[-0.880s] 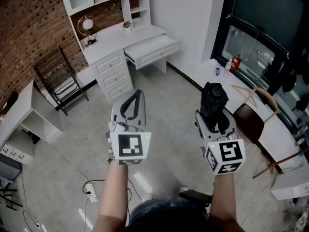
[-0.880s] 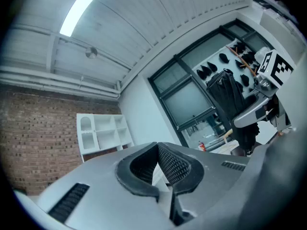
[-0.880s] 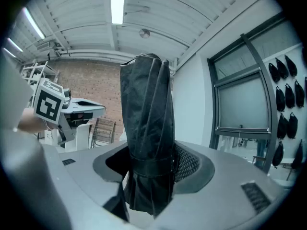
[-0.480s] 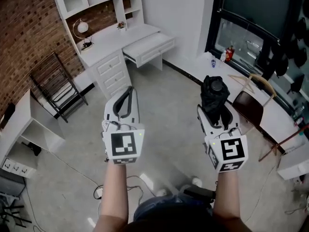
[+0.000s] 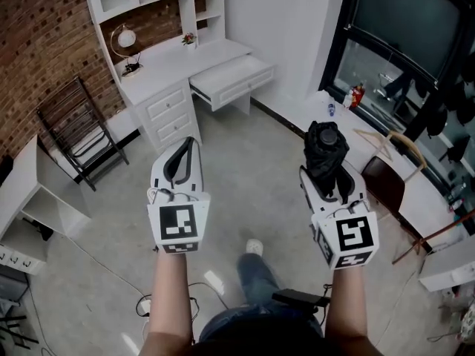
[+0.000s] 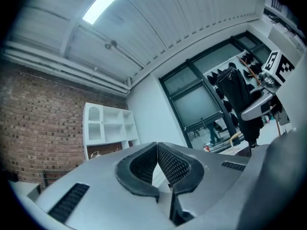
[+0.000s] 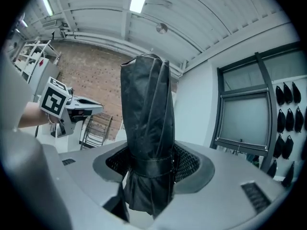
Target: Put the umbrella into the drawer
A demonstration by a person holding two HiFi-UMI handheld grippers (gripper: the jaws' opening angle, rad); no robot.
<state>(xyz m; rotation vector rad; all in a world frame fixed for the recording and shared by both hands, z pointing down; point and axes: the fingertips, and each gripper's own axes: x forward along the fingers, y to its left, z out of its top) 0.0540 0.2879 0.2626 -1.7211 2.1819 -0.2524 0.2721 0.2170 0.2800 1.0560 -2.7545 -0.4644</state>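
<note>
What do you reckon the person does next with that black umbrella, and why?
Probably carry it forward toward the desk. The right gripper is clamped on the folded umbrella, and the drawer already stands pulled out, but it lies well ahead across the floor, too far to drop anything in.

Below me, a white bench (image 5: 167, 67) carries a lamp (image 5: 126, 38) and small plant (image 5: 191, 39); its drawer (image 5: 231, 80) stands open above grey floor (image 5: 252, 162).

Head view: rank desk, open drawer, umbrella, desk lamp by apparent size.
1. desk
2. open drawer and umbrella: about alike; the umbrella is nearer the camera, so not ranked
3. desk lamp
</note>
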